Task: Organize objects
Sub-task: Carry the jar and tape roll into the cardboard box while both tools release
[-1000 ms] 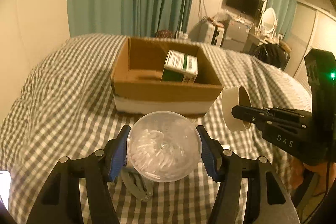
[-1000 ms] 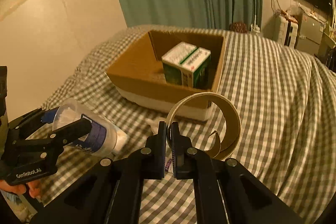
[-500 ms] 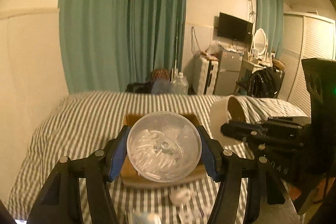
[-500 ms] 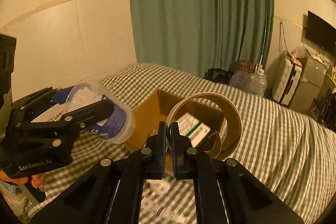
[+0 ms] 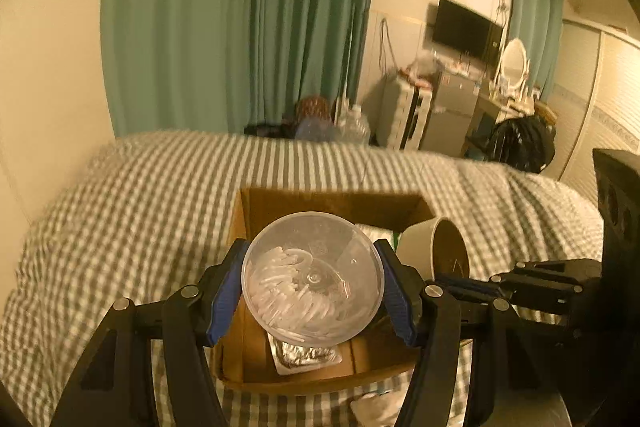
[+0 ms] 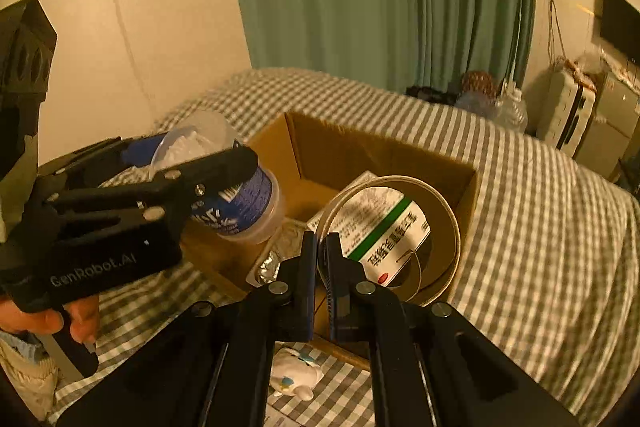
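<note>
Tub [image 5: 313,277] of white bits fills the left wrist view, clamped sideways across its round body by the left gripper [image 5: 312,285], jaws spread wide around it. It hangs right over the open cardboard box [image 5: 256,355] on the checked bed [image 5: 132,211], so my guess is it's lined up for a drop inside. A foil pack [image 5: 306,357] already lies on the box floor underneath.

Right wrist view: the right gripper [image 6: 322,267] has its jaws nearly closed, pinching just the thin wall of a tape roll [image 6: 442,223] — makes sense, the ring's too floppy to grab across. The roll sits above the box's near corner, over a green-striped medicine carton [image 6: 384,223] inside. A little white toy [image 6: 294,373] lies on the bed beside the box, not sorted yet. Both items look ready to let go — tub's wide though, could land on the foil.
</note>
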A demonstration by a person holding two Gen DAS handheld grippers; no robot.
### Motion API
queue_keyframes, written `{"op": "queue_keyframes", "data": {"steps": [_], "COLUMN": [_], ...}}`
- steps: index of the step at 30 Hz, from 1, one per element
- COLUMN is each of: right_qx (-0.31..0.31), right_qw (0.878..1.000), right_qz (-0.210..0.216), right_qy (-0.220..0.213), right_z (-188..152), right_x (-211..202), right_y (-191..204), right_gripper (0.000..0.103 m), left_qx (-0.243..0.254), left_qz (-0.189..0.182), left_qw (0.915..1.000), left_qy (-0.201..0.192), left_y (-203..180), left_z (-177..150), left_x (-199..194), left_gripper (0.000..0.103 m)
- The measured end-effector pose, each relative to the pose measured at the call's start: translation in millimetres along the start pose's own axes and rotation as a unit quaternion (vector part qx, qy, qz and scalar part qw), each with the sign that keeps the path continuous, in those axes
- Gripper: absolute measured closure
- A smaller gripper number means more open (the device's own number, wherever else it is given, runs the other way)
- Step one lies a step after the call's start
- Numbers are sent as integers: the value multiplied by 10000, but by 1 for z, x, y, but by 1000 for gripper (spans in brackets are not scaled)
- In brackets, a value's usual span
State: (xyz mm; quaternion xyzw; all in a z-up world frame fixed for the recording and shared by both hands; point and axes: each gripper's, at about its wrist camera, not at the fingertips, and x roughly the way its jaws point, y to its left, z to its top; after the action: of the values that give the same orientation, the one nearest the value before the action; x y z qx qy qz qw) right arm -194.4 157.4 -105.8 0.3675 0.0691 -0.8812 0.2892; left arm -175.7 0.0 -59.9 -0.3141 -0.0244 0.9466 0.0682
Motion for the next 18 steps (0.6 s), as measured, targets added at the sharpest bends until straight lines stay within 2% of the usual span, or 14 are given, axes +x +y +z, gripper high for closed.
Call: {"op": "queue_keyframes", "data": {"steps": [6,8,9,10,11,12,13,14,17,18], "right_qx": [148,181,201,221,253,268,278,276,265,275], "right_qw": [9999,9997,9996,9995,9993,9991,9989,9986,9972,9967], "right_qz": [-11,-82,-106,-110,-116,-122,-153,-190,-319,-358], "right_qy": [-70,-129,-159,-189,-246,-289,-348,-410,-620,-675], "right_z": [-2,-2,-2,0,1,1,3,3,1,1], "right_x": [1,-4,-7,-11,-15,-18,-23,-27,-48,-49], "right_y": [-6,-7,-9,-9,-9,-9,-7,-8,-3,-7], "right_gripper": [98,94,86,72,64,55,54,54,49,44], "left_qx": [-47,-56,-57,-63,-69,-52,-13,11,50,34], "left_qz": [-84,-74,-73,-65,-62,-63,-30,15,111,114], "left_qw": [9996,9996,9996,9996,9997,9998,9999,10000,9999,9999], "left_qy": [254,259,265,271,233,186,119,72,-39,-41], "left_y": [5,6,5,6,7,6,5,8,13,14], "left_z": [-13,-13,-12,-12,-11,-9,-7,-6,-7,-8], "left_x": [13,12,11,9,7,5,2,-3,-13,-16], "left_gripper": [39,38,38,37,36,29,22,20,19,19]}}
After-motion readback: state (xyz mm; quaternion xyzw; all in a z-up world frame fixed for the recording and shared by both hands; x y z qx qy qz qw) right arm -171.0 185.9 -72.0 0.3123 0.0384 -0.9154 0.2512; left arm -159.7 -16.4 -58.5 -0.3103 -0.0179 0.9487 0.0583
